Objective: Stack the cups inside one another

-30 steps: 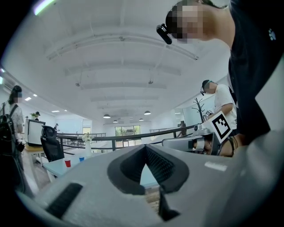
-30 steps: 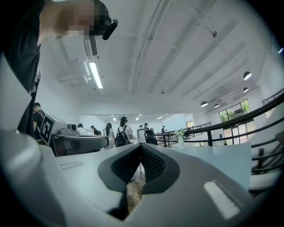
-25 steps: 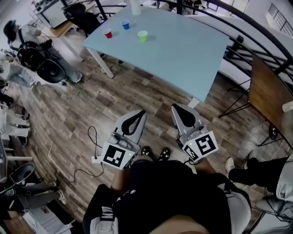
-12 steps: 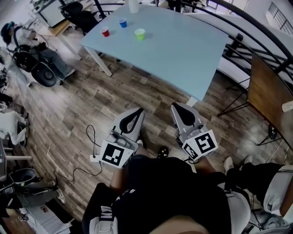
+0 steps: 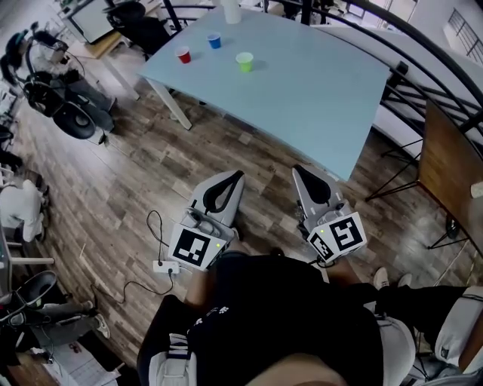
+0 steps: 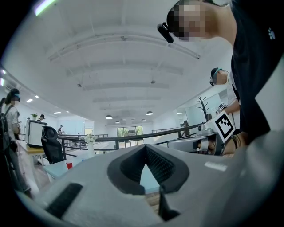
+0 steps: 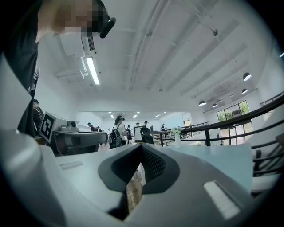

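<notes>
Wooden floor point(image 5: 136, 173) lies open between us and the near edge of the pale blue table point(image 5: 317, 98). The red cup point(image 5: 183, 55), blue cup point(image 5: 214, 41) and green cup point(image 5: 244, 62) stand apart near its far-left corner. Our left gripper point(image 5: 235, 176) and right gripper point(image 5: 302, 172) are pressed together, empty. A brown board point(image 5: 445, 166) crowds our right.

Head camera peers steeply down from high over the wood floor point(image 5: 151, 173) at the distant bench point(image 5: 317, 90), while both gripper cameras sit low, looking level along their own fingers point(image 6: 93, 186) toward that same bench.

Pale blue table point(image 5: 309, 90) with red cup point(image 5: 183, 54), blue cup point(image 5: 214, 41), green cup point(image 5: 244, 62) and white vase point(image 5: 229, 10) apart at its far end
</notes>
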Tool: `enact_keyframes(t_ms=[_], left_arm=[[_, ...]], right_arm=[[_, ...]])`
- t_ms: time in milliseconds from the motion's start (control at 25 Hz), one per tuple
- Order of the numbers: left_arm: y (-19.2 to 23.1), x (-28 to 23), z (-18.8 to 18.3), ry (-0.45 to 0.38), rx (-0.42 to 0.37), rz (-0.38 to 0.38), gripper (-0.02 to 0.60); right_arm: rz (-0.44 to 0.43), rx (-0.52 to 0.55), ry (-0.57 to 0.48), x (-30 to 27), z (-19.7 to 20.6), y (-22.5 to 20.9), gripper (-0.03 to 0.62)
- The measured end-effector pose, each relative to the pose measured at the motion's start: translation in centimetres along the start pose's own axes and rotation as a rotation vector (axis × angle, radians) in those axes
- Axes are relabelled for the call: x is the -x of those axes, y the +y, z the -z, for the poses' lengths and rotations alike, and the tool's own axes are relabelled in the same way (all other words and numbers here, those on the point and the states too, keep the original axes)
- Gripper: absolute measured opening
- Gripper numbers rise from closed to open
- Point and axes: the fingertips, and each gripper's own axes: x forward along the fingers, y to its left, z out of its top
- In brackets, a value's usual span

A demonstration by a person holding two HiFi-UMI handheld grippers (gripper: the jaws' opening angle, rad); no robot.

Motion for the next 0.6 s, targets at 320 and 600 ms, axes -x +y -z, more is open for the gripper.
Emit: enact_keyframes(t_ms=[320, 600], left_arm=[[7.9, -1.4, 0.2, -0.005, -0.005, 0.003, -0.011], [16.9, -2.9, 1.2, 0.009, 0.012, -0.014, -0.011]], right_arm=[[0.018, -0.002, 0.006, -7.6, -0.1, -0.5, 0.012], [0.031, -0.016, 0.017, -16.7, 0.4, -1.9, 0.012]])
